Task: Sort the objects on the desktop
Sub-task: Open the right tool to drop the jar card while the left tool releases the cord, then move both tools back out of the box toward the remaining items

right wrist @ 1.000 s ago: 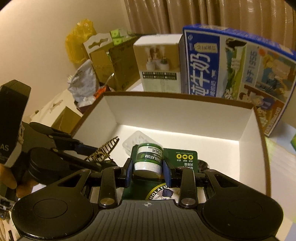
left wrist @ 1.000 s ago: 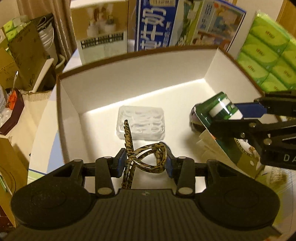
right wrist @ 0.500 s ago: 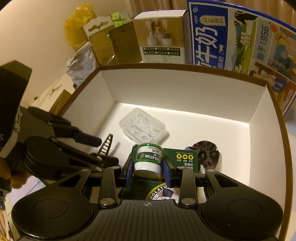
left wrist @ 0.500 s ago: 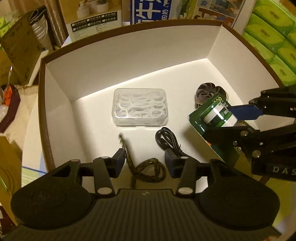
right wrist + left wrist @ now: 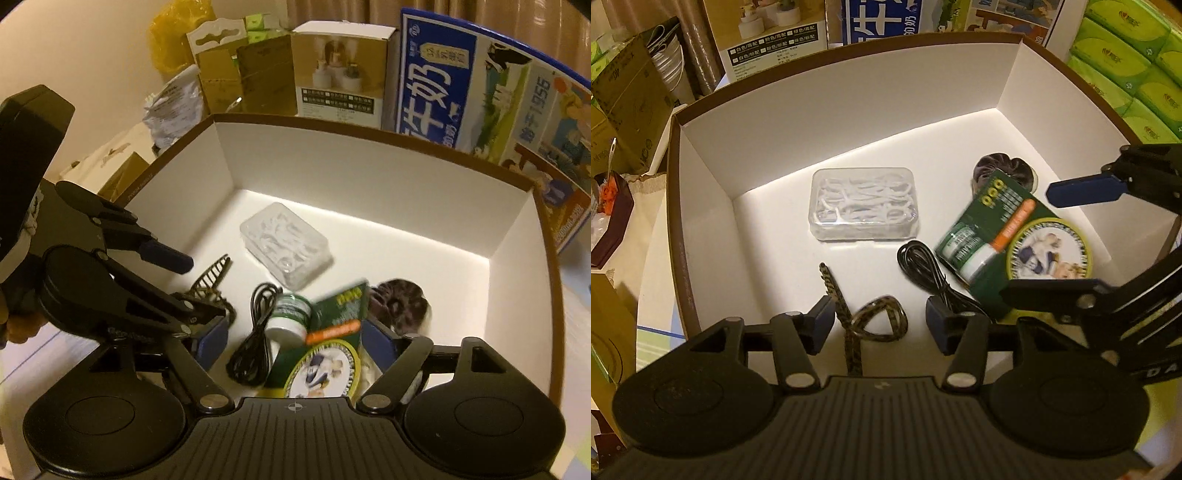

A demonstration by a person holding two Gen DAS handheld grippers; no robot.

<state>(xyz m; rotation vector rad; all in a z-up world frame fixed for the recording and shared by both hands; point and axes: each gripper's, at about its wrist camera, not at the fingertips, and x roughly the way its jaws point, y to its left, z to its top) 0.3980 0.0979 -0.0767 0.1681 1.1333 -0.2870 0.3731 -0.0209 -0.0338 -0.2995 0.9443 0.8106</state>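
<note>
Green blister pack (image 5: 1015,240), a small white-capped jar on a card backing, lies tilted on the floor of the white box (image 5: 849,110), right of centre. It is motion-blurred in both views, so likely just dropping or settling. One corner overlaps the dark scrunchie (image 5: 1004,166) behind it; the near edge lies on or against the black cable (image 5: 923,266).

Right gripper (image 5: 295,343): jaws opening, standing wide to either side of the pack, pads clear of it. Released, not grasping.

Left gripper (image 5: 879,321): jaws also opening. The leopard-print hair clip (image 5: 871,321) lies between them on the box floor, near the front wall. Pads do not press on it, so it looks let go. The clip's comb end points toward the middle of the box.

Reading: both items were carried over the box and are being dropped in, which explains the steep downward aim of both tools and their closeness.

Also in the box: clear case of floss picks (image 5: 864,203), centre-left, apart from the rest.

Around the box: blue milk carton (image 5: 480,92), a white product box (image 5: 340,74), green tissue packs (image 5: 1134,66), brown cartons on the left.

In the way: the two grippers sit close together; the right one's arm crosses the left view. The cable and pack crowd the right half. Withdrawing upward looks unobstructed.
</note>
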